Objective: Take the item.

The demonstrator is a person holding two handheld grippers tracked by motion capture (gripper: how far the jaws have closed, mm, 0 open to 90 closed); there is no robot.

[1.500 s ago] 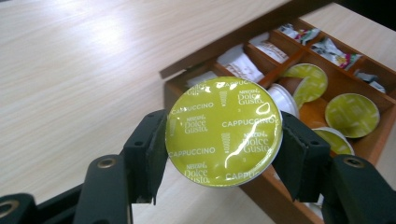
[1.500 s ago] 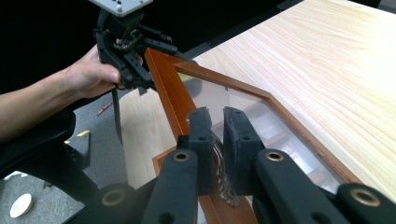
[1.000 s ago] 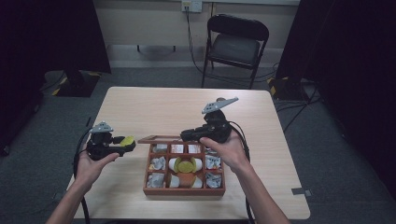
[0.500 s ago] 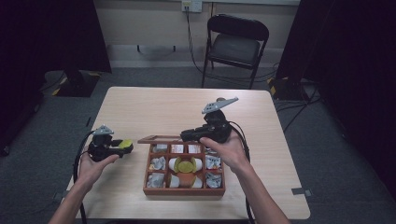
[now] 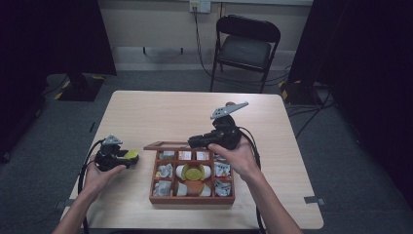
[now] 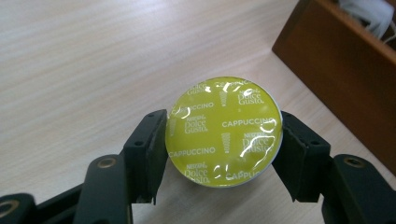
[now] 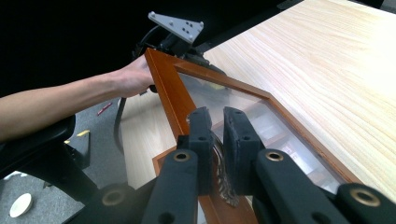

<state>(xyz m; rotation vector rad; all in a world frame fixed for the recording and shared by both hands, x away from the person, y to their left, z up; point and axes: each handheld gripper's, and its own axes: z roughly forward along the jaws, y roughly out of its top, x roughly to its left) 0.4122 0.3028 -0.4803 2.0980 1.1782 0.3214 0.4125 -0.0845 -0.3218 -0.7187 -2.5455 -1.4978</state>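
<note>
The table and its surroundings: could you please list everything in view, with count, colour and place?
Table: one, pale wood, centre.
Wooden box: one, reddish brown, compartments with wrapped packets and capsules, near table edge.
Glass lid: one, brown frame, held raised at the box's far side.
Cappuccino capsule: one, yellow-green foil, left of the box.
Folding chair: one, black, behind the table.
Wall socket: one, white, back wall.
Left gripper: black, shut on the capsule.
Right gripper: black, shut on the lid's frame.
Hands: two, left hand, right hand.
</note>
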